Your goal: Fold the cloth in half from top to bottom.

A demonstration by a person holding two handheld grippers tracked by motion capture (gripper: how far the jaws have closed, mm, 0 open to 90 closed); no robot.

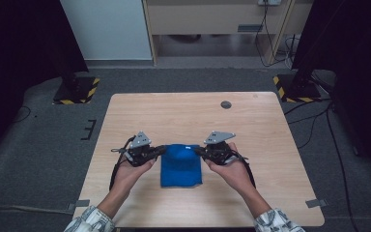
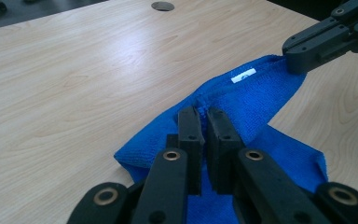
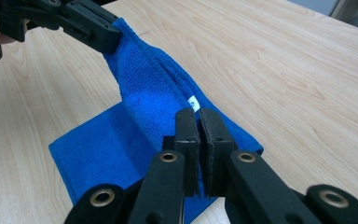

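Observation:
A blue cloth [image 1: 180,165] with a small white label [image 2: 243,75] lies folded on the wooden table [image 1: 193,116]. Its far edge is lifted off the wood. My left gripper [image 1: 162,150] is shut on the left corner of that edge; in the left gripper view its jaws [image 2: 204,114] pinch the blue cloth [image 2: 242,105]. My right gripper [image 1: 197,151] is shut on the right corner, and the right gripper view shows its jaws [image 3: 199,114] clamped on the cloth [image 3: 144,98] beside the label [image 3: 194,102]. The fold stretches between the two grippers.
A round grommet hole [image 1: 226,104] sits near the table's far right. Black stands with yellow-striped bases [image 1: 77,89] flank the far corners on the floor. Cables [image 1: 314,121] run along the right side. Bare wood lies all around the cloth.

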